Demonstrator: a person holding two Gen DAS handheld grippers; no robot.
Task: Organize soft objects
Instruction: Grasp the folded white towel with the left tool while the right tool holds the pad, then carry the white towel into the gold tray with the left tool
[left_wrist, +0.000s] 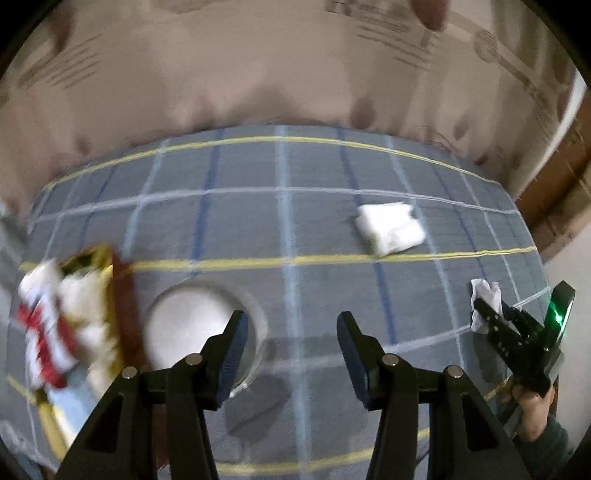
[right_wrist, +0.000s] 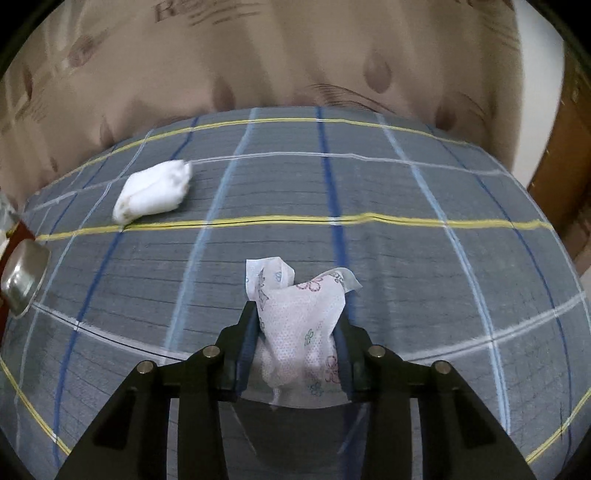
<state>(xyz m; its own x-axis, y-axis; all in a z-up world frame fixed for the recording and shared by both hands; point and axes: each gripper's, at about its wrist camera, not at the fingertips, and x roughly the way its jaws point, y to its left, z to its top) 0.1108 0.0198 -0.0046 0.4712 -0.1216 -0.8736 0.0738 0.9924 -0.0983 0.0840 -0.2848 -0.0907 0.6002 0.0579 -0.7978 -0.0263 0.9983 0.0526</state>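
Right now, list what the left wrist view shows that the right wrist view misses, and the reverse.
Left only: the left gripper, open and empty, a box of red-and-white items, and a person's hand. Right only: the flower print on the crumpled tissue. Both: the right gripper shut on that tissue, the folded white cloth, the round metal dish and the plaid tablecloth.

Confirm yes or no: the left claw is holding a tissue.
No: the left claw stands open with nothing between its fingers, only the checked cloth below.

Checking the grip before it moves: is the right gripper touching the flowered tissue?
Touching. The right wrist view shows the right gripper with both fingers pressed against the flowered tissue bunched between them.
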